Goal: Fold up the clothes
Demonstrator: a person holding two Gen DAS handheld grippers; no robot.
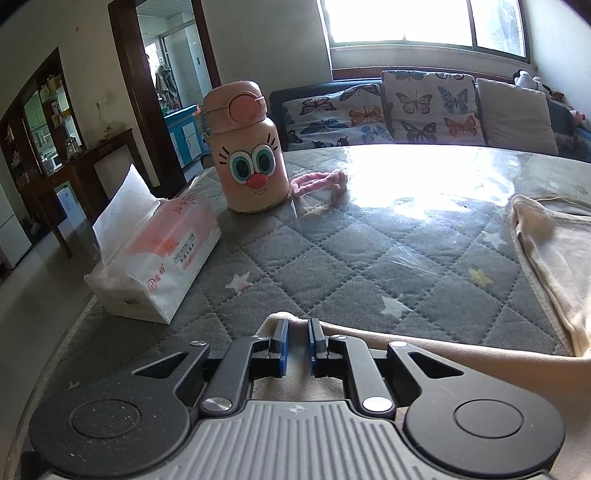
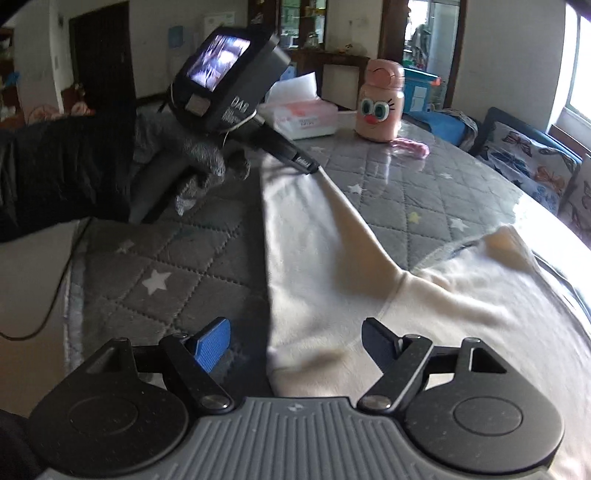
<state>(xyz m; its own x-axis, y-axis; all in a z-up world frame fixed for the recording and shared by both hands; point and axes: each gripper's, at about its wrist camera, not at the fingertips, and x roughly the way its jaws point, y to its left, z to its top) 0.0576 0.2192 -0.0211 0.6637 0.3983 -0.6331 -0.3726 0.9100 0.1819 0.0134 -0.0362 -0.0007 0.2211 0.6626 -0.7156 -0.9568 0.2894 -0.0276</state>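
1. On the grey quilted table cover [image 2: 192, 254], printed with small stars, lies a cream long-sleeved top [image 2: 369, 295], spread flat with one sleeve [image 2: 295, 206] stretched out straight towards the far edge.
2. At the cuff end of that sleeve sits the left gripper [image 2: 312, 169], held by a hand in a grey knitted glove [image 2: 192, 162] below a black sleeve; from the right wrist view its tip presses right at the cuff.
3. From the left wrist view, the left gripper [image 1: 298, 334] has its blue pads [image 1: 281, 338] drawn close together with a narrow gap between them, and cream fabric lies under and around the tips; whether it is pinching the cuff I cannot tell.
4. Over the body of the top, near its lower hem, hangs the right gripper [image 2: 295, 345], its fingers spread wide apart with nothing between them; one blue pad [image 2: 212, 347] is over the bare cover, the other finger over the cloth.
5. Beyond the sleeve stand a pink cartoon-faced bottle [image 2: 378, 110] and a soft pack of tissues [image 2: 306, 118], side by side and well apart from the garment.
6. Beside the bottle's base lies a fluffy pink hair band [image 1: 321, 182].
7. Behind the table runs a sofa with butterfly-print cushions [image 1: 428, 107], under a bright window [image 1: 421, 22].
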